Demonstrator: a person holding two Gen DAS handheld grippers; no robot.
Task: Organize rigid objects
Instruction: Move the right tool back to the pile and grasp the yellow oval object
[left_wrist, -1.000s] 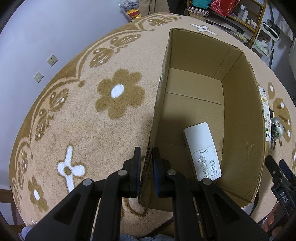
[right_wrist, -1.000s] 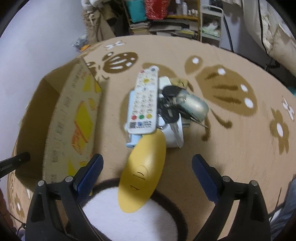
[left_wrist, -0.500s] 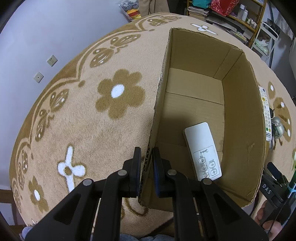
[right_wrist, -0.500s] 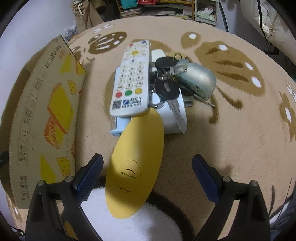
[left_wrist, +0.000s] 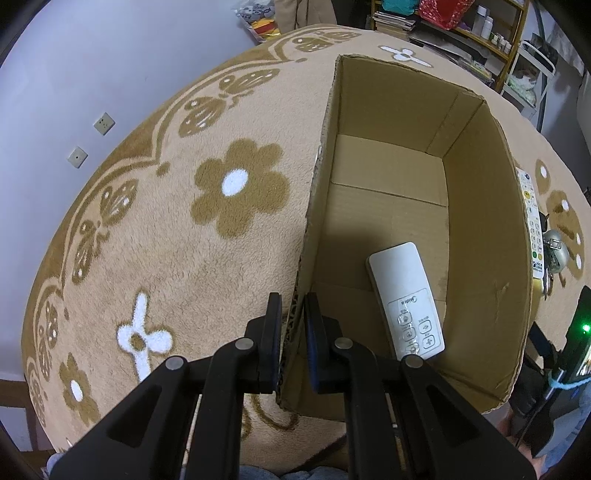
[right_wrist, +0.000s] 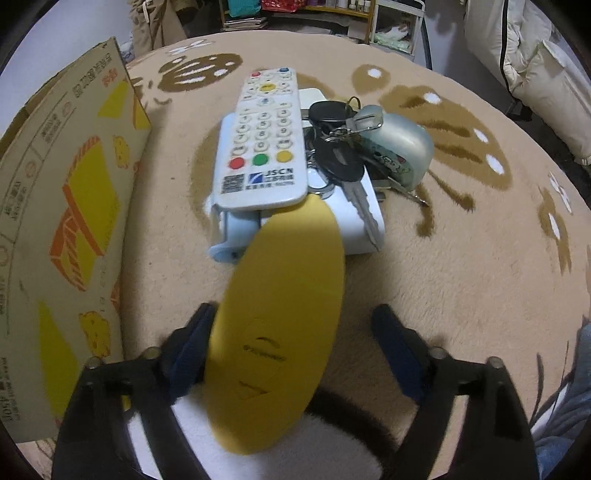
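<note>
Both tongs matter: left gripper (left_wrist: 292, 339) pinches the box wall (left_wrist: 308, 258); right gripper (right_wrist: 295, 354), half-open and just closing, straddles the yellow oval (right_wrist: 277, 325) at lower centre—centre it before you squeeze.

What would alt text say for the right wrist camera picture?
A yellow oval case lies between the closing right gripper fingers, right pad not yet touching. Beyond it, a white remote and keys sit on a white box.

Matt corrugated cardboard box (left_wrist: 480, 221); fluffy pile carpet (left_wrist: 184, 240); smooth matt yellow plastic oval (right_wrist: 277, 332); glossy white plastic remote (right_wrist: 264, 147); shiny metal keys (right_wrist: 360, 203).
</note>
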